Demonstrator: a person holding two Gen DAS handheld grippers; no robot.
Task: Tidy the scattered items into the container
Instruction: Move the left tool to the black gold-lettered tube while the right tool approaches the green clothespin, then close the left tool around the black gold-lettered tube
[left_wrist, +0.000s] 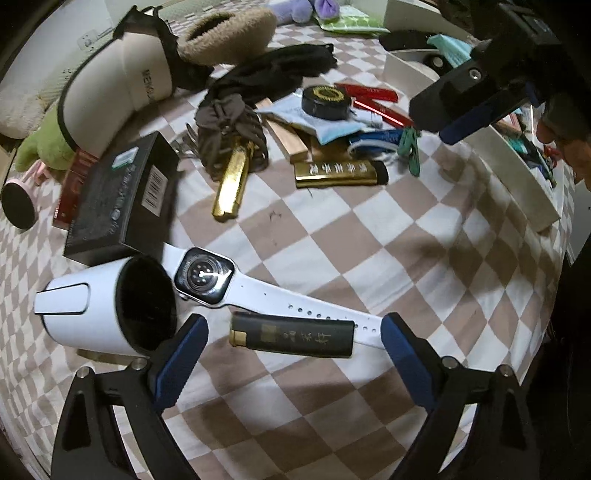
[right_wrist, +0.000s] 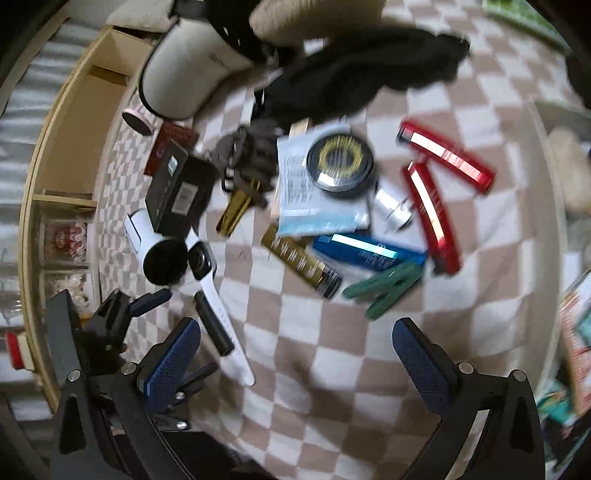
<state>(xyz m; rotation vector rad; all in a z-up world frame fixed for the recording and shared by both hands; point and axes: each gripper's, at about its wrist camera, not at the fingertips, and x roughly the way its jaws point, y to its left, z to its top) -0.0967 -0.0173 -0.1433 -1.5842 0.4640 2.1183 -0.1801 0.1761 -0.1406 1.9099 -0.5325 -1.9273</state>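
Scattered items lie on a checkered cloth. My left gripper (left_wrist: 293, 341) is open, low over a dark tube with a gold cap (left_wrist: 291, 335) that lies between its fingers across the strap of a white smartwatch (left_wrist: 207, 276). A white cup-shaped device (left_wrist: 110, 306) lies just left. My right gripper (right_wrist: 295, 363) is open and empty above bare cloth, near a green clothes peg (right_wrist: 384, 288); it also shows in the left wrist view (left_wrist: 469, 110). The white container (left_wrist: 517, 173) stands at the right, with items inside.
Further back lie a black box (left_wrist: 118, 199), gold tubes (left_wrist: 231, 188), a round black tin (left_wrist: 327, 101), red tubes (right_wrist: 447, 160), a blue tube (right_wrist: 369, 251), black cloth (left_wrist: 273, 74), a white pouch (left_wrist: 114, 96) and plush toys. A wooden shelf (right_wrist: 70, 155) borders the left.
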